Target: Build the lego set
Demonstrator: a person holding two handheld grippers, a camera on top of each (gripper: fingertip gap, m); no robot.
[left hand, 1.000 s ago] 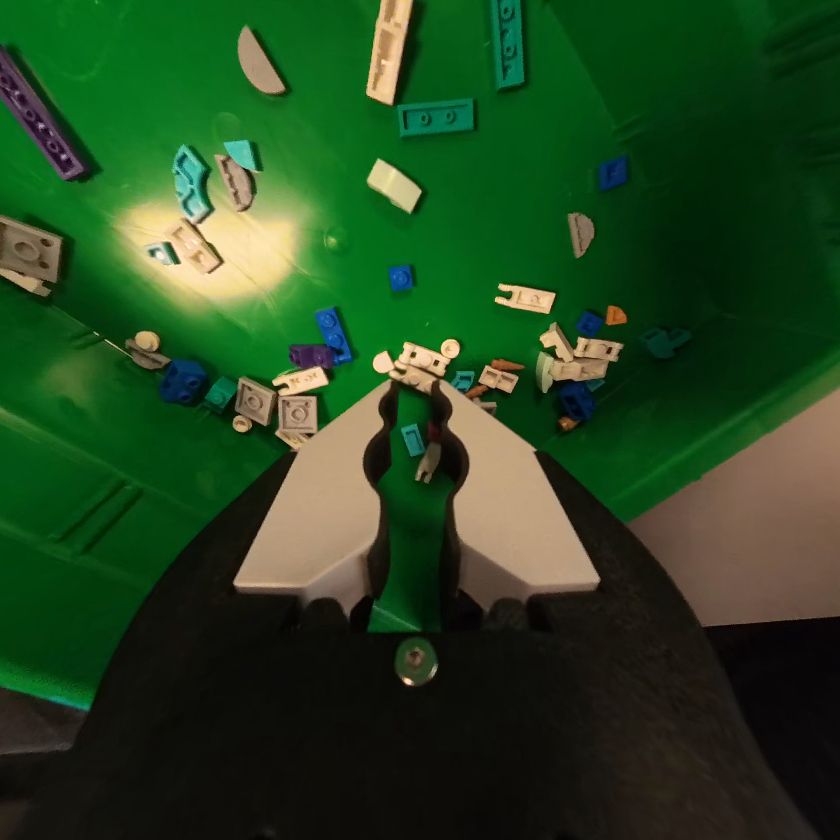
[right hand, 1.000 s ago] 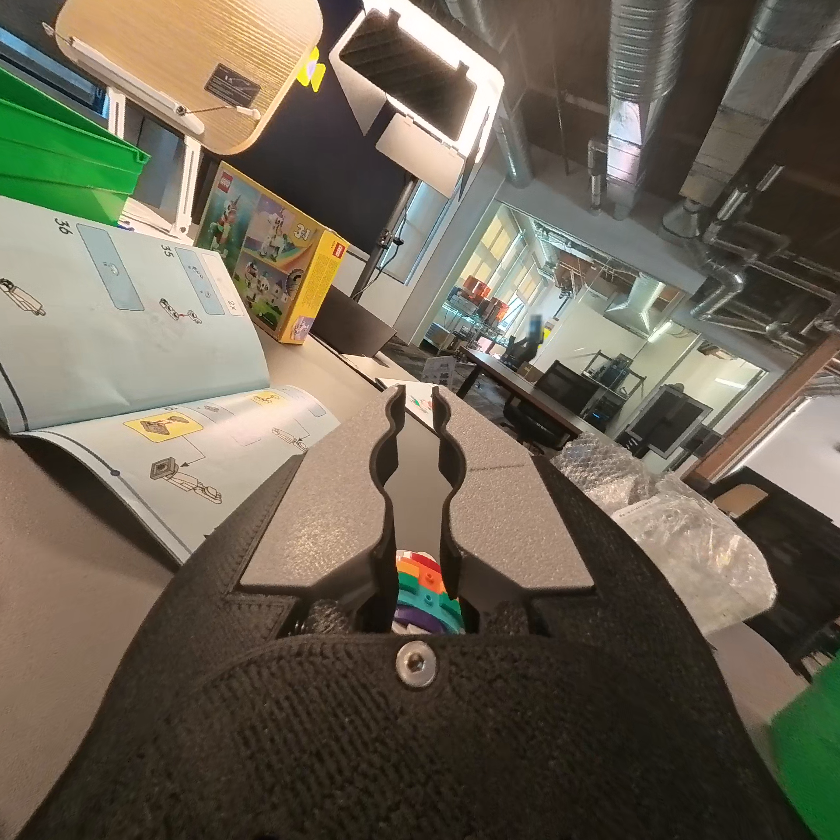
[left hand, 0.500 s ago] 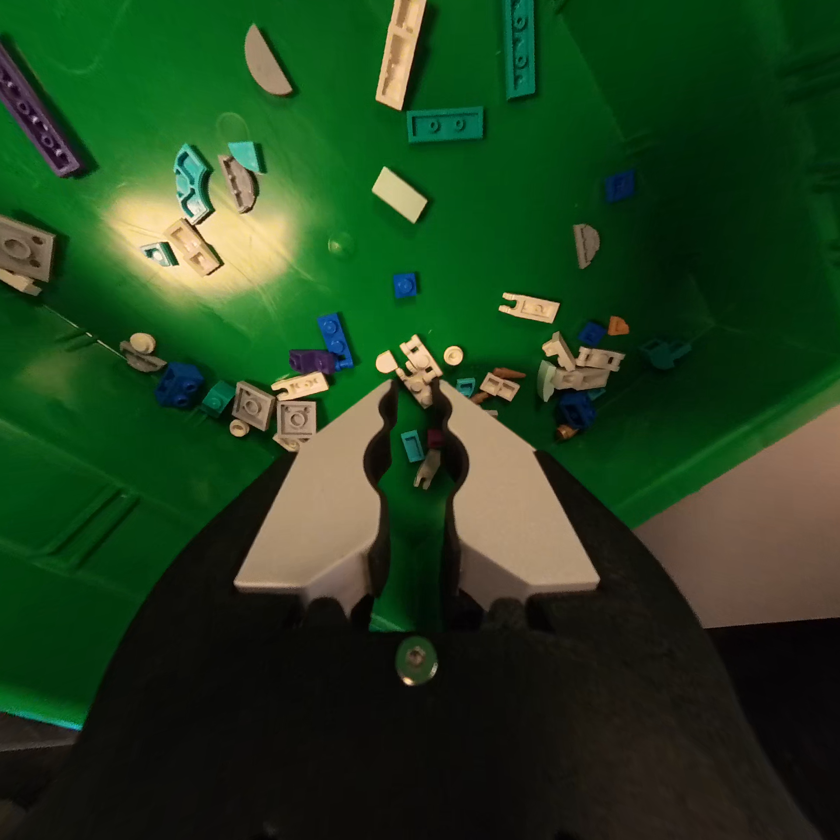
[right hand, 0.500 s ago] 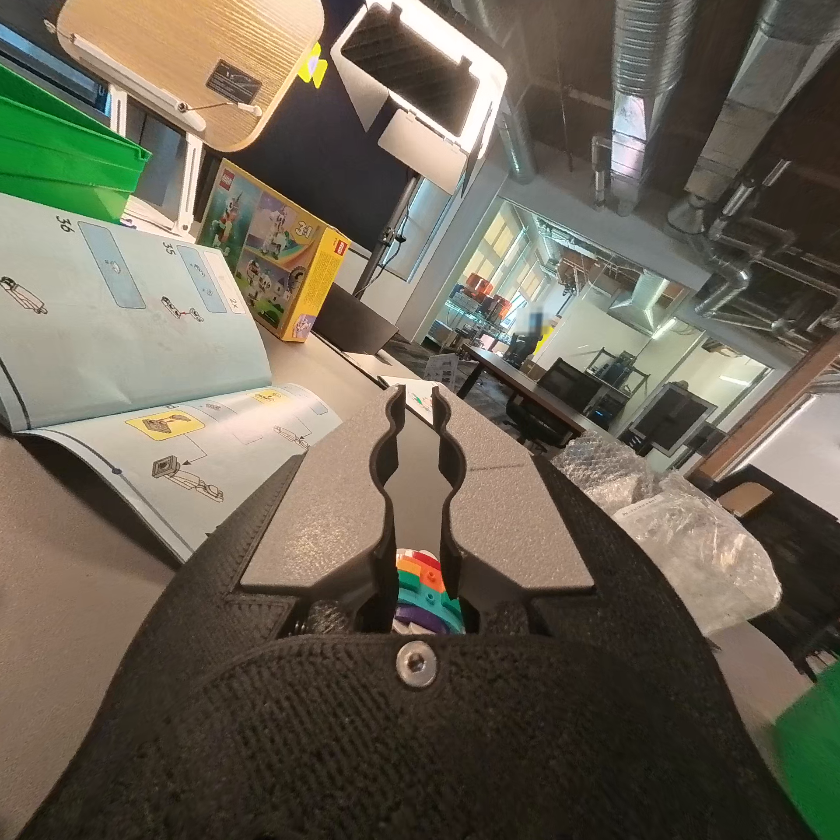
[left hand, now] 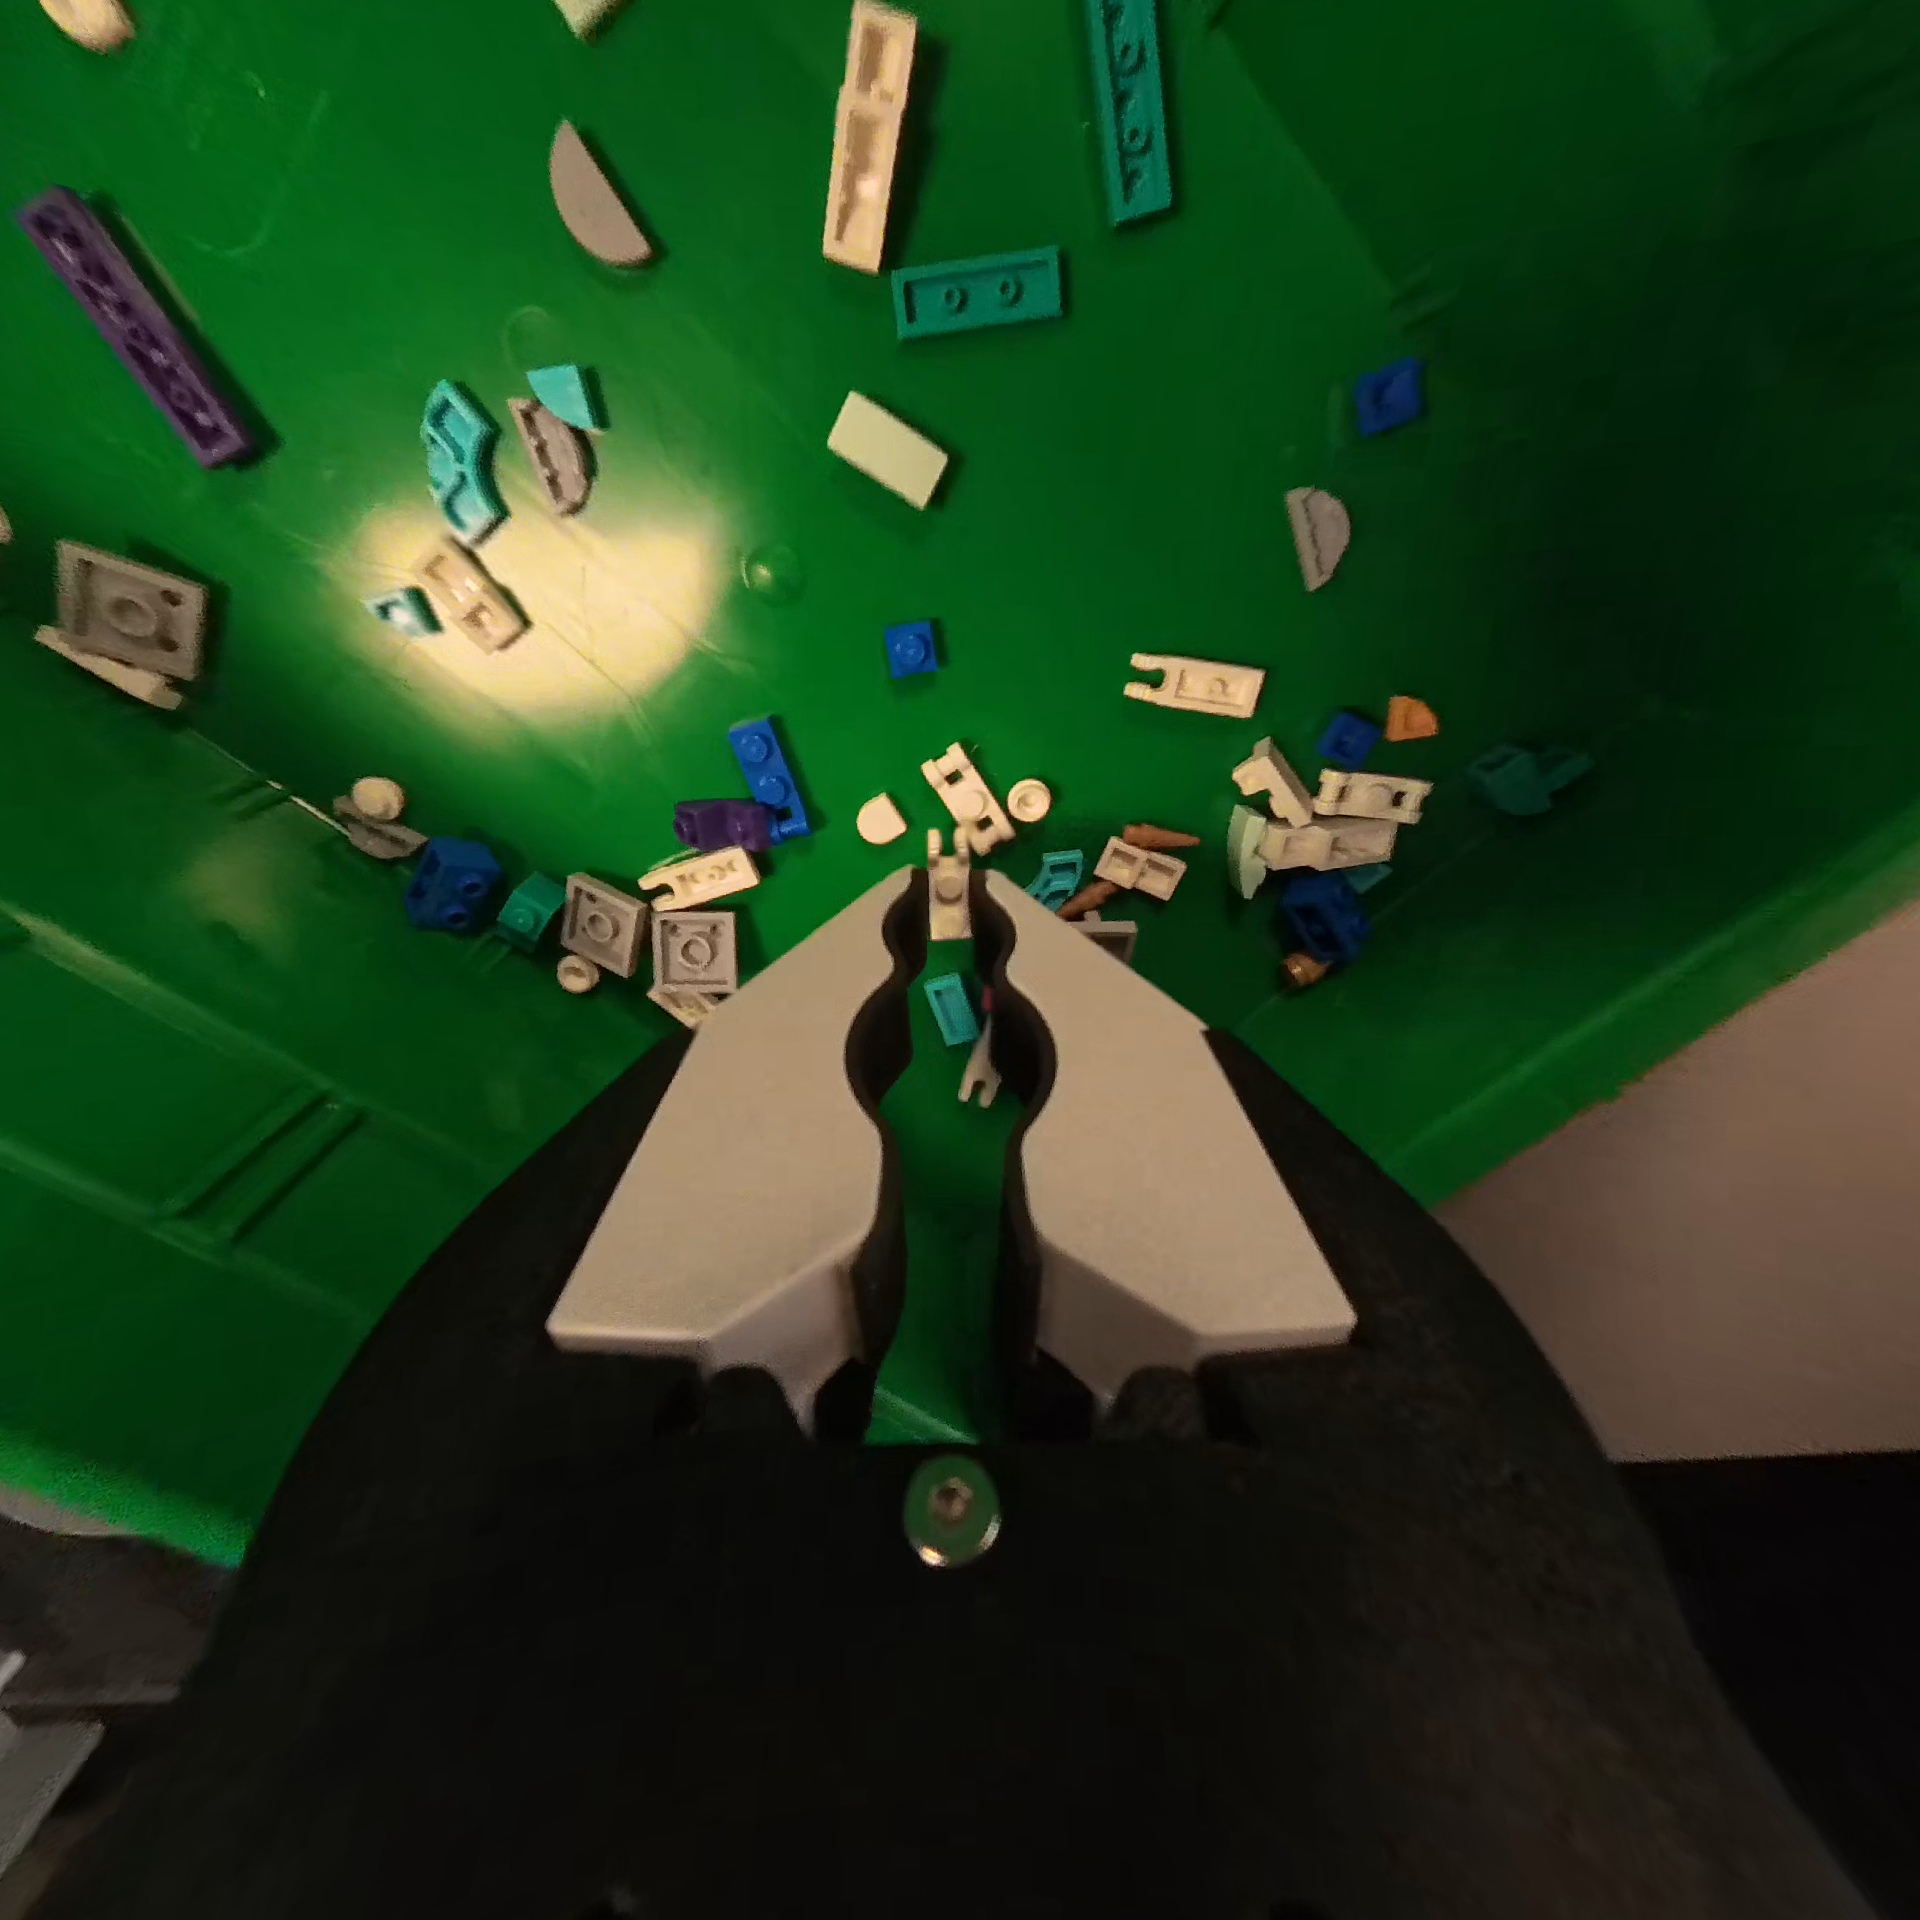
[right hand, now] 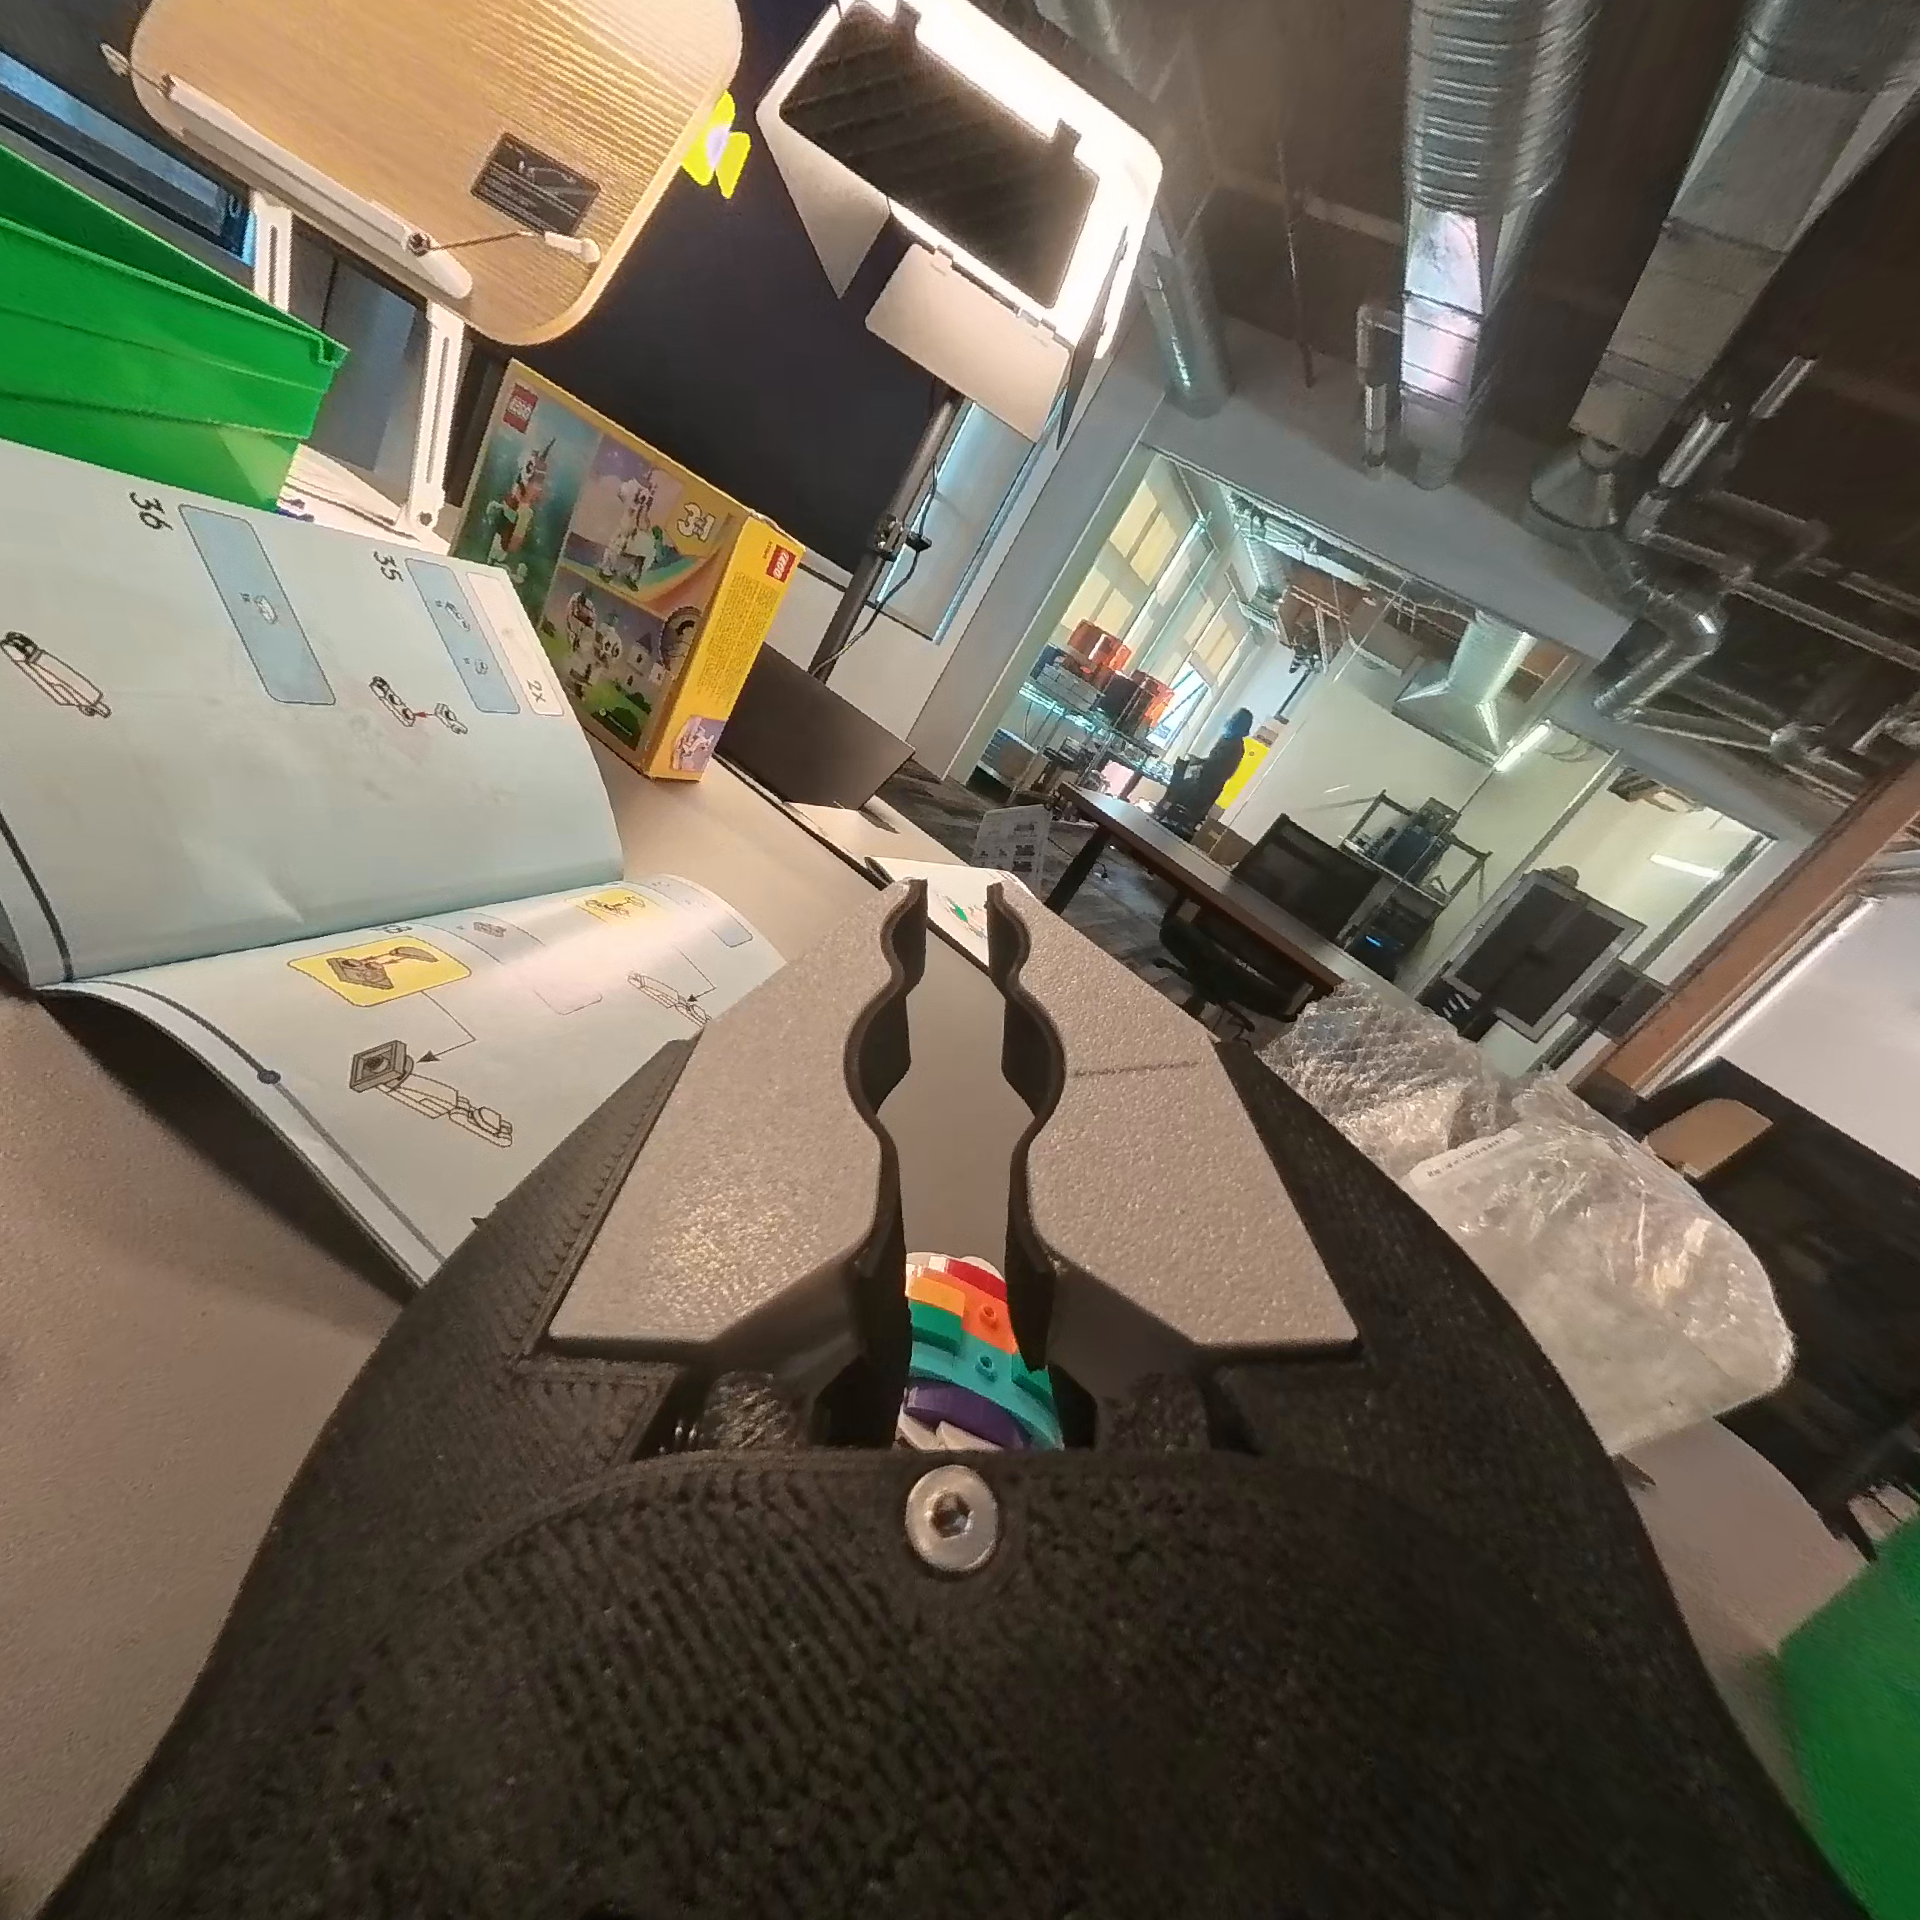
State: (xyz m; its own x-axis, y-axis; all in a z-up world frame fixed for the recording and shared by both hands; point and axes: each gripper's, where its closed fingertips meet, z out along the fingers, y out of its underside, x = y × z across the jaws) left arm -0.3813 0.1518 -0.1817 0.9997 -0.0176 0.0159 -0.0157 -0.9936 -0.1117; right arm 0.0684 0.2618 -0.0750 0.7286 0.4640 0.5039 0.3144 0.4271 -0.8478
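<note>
My left gripper (left hand: 951, 891) is inside the green bin (left hand: 312, 1091), over its scattered Lego pieces. It is shut on a small white clip piece (left hand: 950, 902), which stands upright between the fingertips. A white plate (left hand: 968, 798) and a round white stud (left hand: 1029, 800) lie just beyond the tips. A teal tile (left hand: 948, 1006) and a thin white bar (left hand: 981, 1070) show through the gap between the fingers. My right gripper (right hand: 956, 914) hangs over the table with its jaws a little apart and nothing between the tips. A rainbow-coloured build (right hand: 961, 1340) shows below, between the finger bases.
The open instruction booklet (right hand: 312, 831) lies left of the right gripper, with the Lego box (right hand: 623, 582) and stacked green bins (right hand: 135, 343) behind it. Crumpled plastic bags (right hand: 1558, 1195) lie to the right. In the bin, several white and blue pieces (left hand: 1320, 831) are heaped at the right. There is about 50 cm between the tips of the two grippers.
The left gripper closed on the small white clip piece from the cluster at its tips and drew back a little. The right gripper barely moved.
</note>
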